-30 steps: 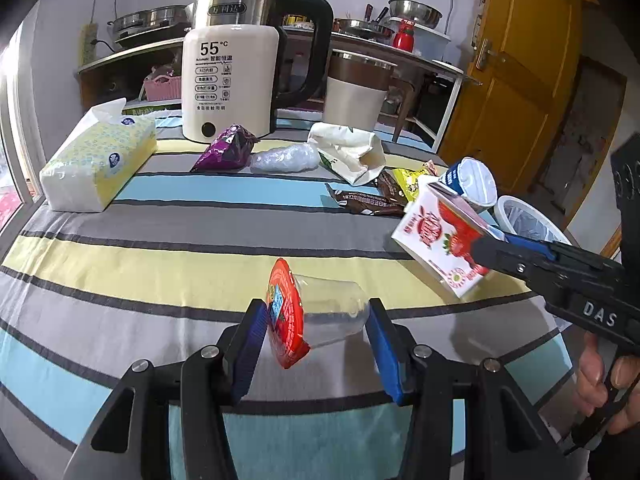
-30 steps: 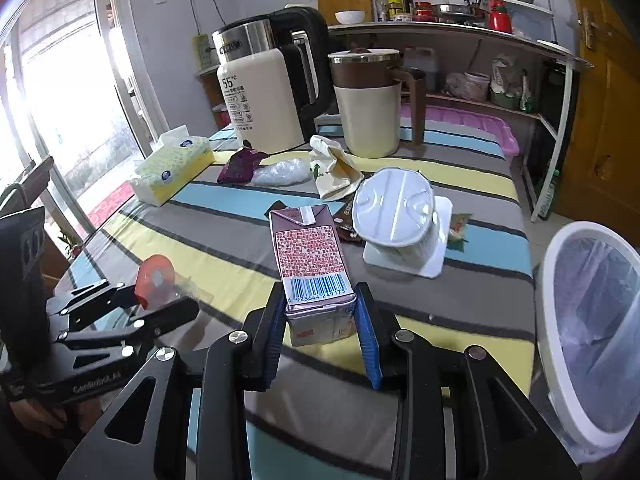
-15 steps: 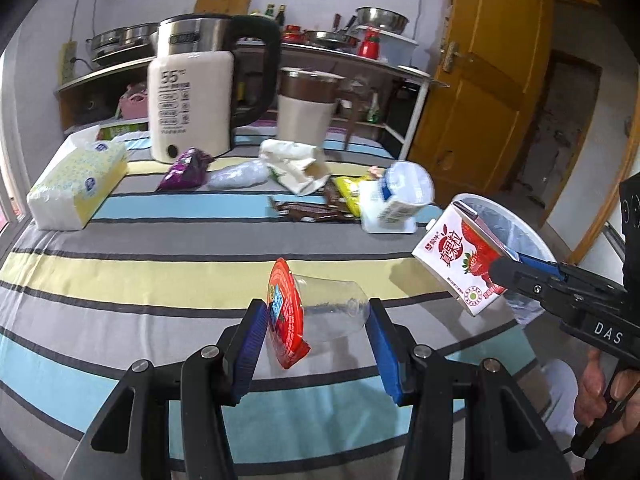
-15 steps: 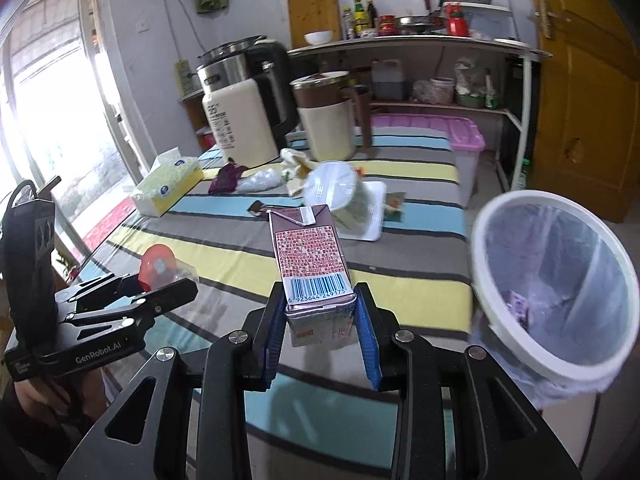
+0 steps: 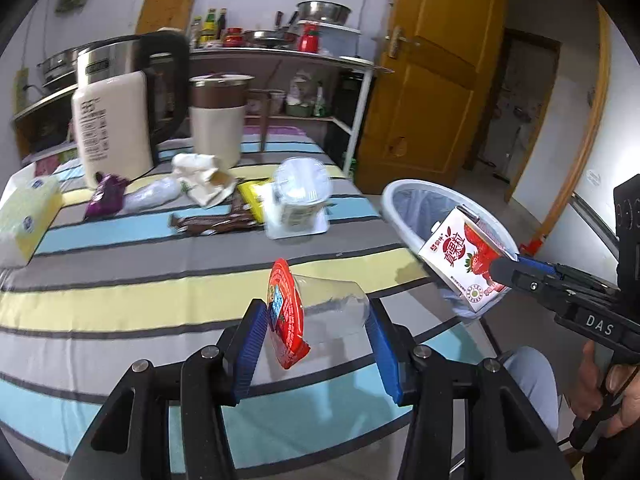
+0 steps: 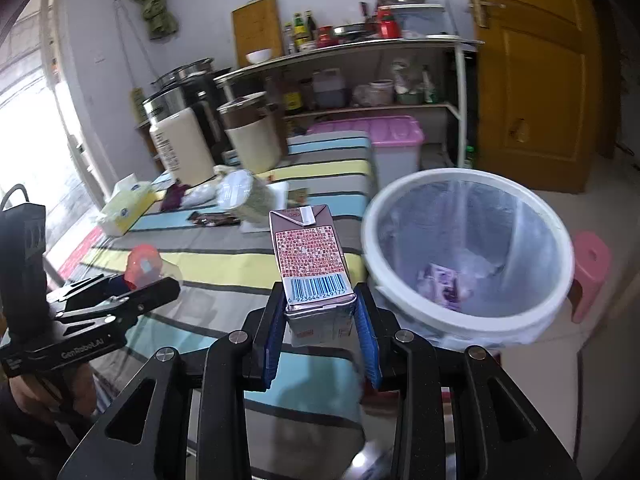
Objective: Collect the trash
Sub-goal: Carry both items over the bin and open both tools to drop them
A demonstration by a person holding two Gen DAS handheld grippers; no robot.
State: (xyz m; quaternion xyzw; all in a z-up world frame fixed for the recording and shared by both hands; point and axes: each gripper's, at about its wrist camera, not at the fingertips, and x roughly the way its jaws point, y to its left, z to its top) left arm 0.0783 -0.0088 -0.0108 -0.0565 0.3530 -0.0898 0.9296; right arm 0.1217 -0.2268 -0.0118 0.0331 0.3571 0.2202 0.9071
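My left gripper (image 5: 316, 338) is shut on a clear plastic cup (image 5: 320, 308) with a red foil lid, held on its side above the striped table. My right gripper (image 6: 320, 330) is shut on a strawberry milk carton (image 6: 310, 264), held upright at the table's edge beside the white trash bin (image 6: 400, 308). The bin has a clear liner with a purple wrapper inside. In the left wrist view the carton (image 5: 466, 256) sits just in front of the bin (image 5: 394, 204). The left gripper (image 6: 136, 284) also shows in the right wrist view.
On the striped tablecloth (image 5: 120, 284) lie a white tub (image 5: 300, 196), brown wrappers (image 5: 212, 224), a yellow packet, crumpled paper (image 5: 204, 178), a purple bag (image 5: 104, 200) and a tissue box (image 5: 24, 220). A kettle (image 5: 116, 108) and jug (image 5: 216, 120) stand behind. A pink stool (image 6: 592, 268) is beyond the bin.
Both grippers have moved right with their loads. The milk carton has travelled from over the table to beside the bin's rim. The bin now looms larger in both views.
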